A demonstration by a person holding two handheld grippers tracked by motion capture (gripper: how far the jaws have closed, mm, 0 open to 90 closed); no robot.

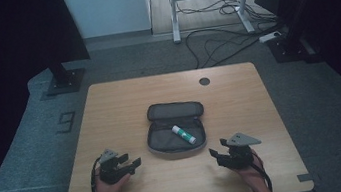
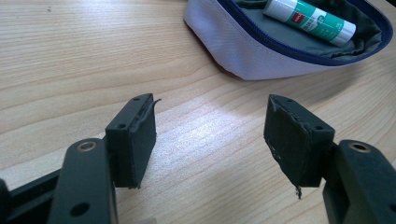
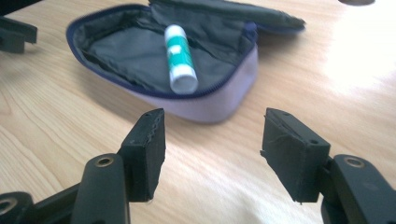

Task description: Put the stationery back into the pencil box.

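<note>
An open grey pencil case (image 1: 175, 130) lies in the middle of the wooden table (image 1: 109, 104), its lid folded back. Inside it rests a white and green glue stick (image 1: 184, 134). The case (image 2: 261, 56) and the stick (image 2: 310, 21) sit ahead and to the right in the left gripper view. My left gripper (image 1: 135, 164) is low over the table just left of the case, open and empty (image 2: 210, 135). My right gripper (image 1: 214, 153) hovers just right of the case's near corner, open and empty (image 3: 212, 149); the case (image 3: 187, 88) and the stick (image 3: 180, 58) lie straight ahead of it.
A dark round cable hole (image 1: 204, 81) is set in the table near its far edge. Beyond the table stand a white desk frame (image 1: 208, 0), loose cables (image 1: 221, 43) on the grey carpet and a dark stand base (image 1: 63, 81).
</note>
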